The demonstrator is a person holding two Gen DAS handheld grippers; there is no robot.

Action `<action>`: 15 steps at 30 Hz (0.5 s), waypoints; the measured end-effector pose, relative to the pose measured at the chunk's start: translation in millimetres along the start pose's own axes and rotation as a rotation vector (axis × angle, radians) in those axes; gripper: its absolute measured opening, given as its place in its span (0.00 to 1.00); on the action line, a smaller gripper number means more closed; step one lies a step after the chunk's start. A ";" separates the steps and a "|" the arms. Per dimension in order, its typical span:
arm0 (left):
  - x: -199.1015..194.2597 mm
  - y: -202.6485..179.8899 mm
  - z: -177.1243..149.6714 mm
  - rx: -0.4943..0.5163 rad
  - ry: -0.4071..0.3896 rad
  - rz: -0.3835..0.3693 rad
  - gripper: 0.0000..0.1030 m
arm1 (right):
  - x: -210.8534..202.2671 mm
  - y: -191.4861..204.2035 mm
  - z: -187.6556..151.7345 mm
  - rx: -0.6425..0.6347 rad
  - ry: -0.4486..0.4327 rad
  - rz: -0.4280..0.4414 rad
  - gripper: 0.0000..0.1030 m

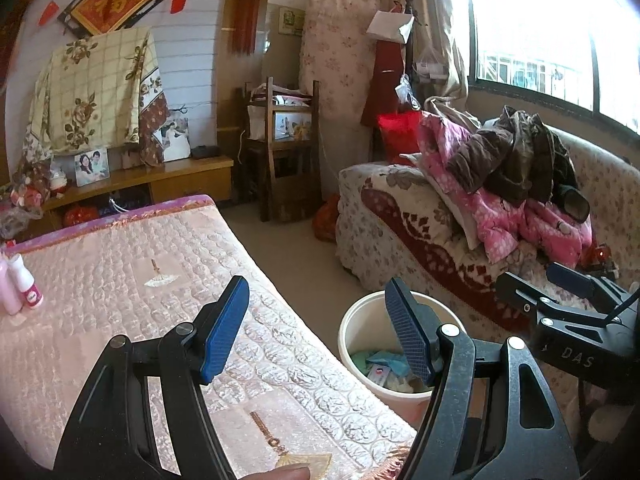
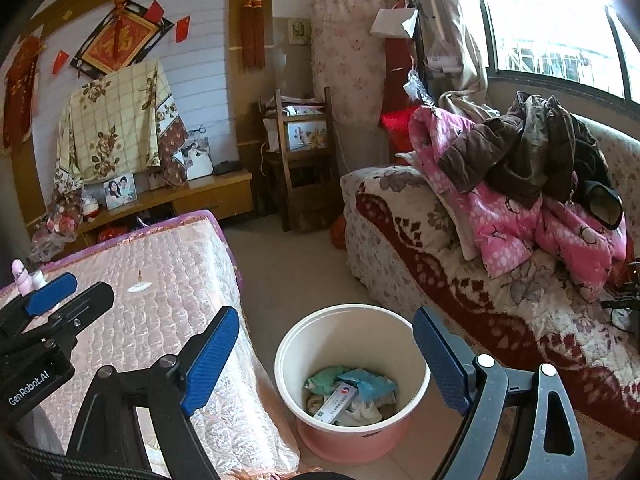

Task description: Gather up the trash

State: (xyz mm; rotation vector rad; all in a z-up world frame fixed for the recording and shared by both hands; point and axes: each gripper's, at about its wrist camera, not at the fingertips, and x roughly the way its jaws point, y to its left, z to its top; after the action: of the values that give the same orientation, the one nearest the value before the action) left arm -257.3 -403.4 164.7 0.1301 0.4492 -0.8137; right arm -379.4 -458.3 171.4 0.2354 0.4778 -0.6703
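Two grippers, both empty, jaws spread wide: left gripper (image 1: 316, 332) above the edge of the pink quilted table cover (image 1: 120, 280), right gripper (image 2: 326, 356) directly over the pink bin (image 2: 352, 436). Trash already inside the bin: crumpled blue and green wrappers (image 2: 352, 384), a white carton (image 2: 334, 402). Judged late in the task; no loose trash visible on the cover. Worth a slow sweep of the cover and floor (image 2: 288, 264) before stopping; any release best made low over the bin's middle, clear of its rim. Two small bottles (image 1: 18, 284) at the cover's far left corner, probably not trash. Beyond: cluttered sofa (image 2: 460, 264) with heaped clothes, wooden shelf, bright window.
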 end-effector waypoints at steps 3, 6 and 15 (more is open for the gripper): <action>1.2 0.3 -1.3 0.000 0.006 0.005 0.68 | -1.1 0.2 0.8 0.002 -0.003 0.004 0.85; 1.5 -0.2 -2.5 0.002 0.008 0.003 0.68 | -1.8 0.6 0.6 0.002 -0.004 0.005 0.85; 1.6 0.0 -4.7 0.004 0.012 0.003 0.68 | -0.8 2.6 2.0 0.003 -0.001 0.011 0.87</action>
State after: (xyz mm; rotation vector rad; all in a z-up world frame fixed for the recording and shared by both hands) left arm -257.9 -403.2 159.8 0.1396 0.4590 -0.8111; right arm -377.6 -456.6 173.7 0.2401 0.4744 -0.6599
